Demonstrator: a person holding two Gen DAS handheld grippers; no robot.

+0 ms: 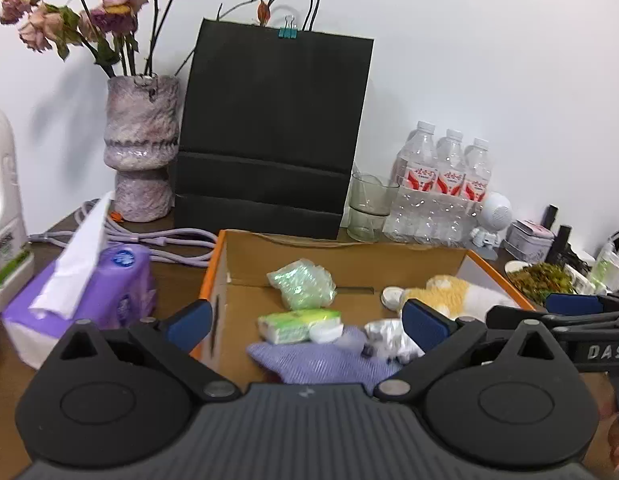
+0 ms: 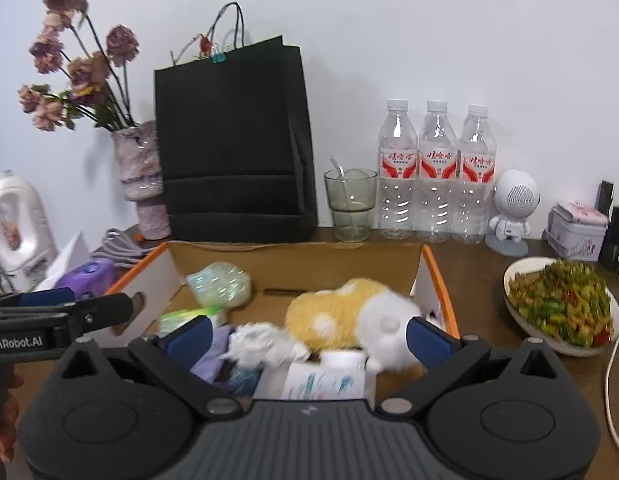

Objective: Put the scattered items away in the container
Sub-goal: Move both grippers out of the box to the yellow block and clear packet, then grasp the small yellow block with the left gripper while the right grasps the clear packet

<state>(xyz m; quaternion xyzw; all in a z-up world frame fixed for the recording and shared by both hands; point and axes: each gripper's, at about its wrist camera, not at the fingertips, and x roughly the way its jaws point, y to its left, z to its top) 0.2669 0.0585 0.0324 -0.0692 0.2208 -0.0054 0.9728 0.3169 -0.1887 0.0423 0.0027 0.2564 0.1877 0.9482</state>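
Note:
An open cardboard box [image 1: 245, 276] with orange edges [image 2: 433, 264] stands on the brown table. In it lie a green bubble-wrap pouch [image 1: 303, 284] [image 2: 221, 284], a green tissue pack [image 1: 297, 322], a purple cloth [image 1: 329, 362], crumpled white paper [image 2: 265, 344], a yellow-and-white plush toy [image 1: 449, 292] [image 2: 341, 312] and a white printed packet [image 2: 329, 378]. My left gripper [image 1: 307, 326] is open and empty above the box's near left part. My right gripper [image 2: 309, 334] is open and empty above the box's near side, fingers around the plush and paper without gripping.
Behind the box stand a black paper bag [image 1: 269, 136], a vase of dried roses [image 1: 141, 144], a glass [image 2: 351, 204], three water bottles [image 2: 435, 172] and a white robot figure [image 2: 513, 208]. A purple tissue box [image 1: 85, 300] lies left. A plate of vegetables [image 2: 565, 306] sits right.

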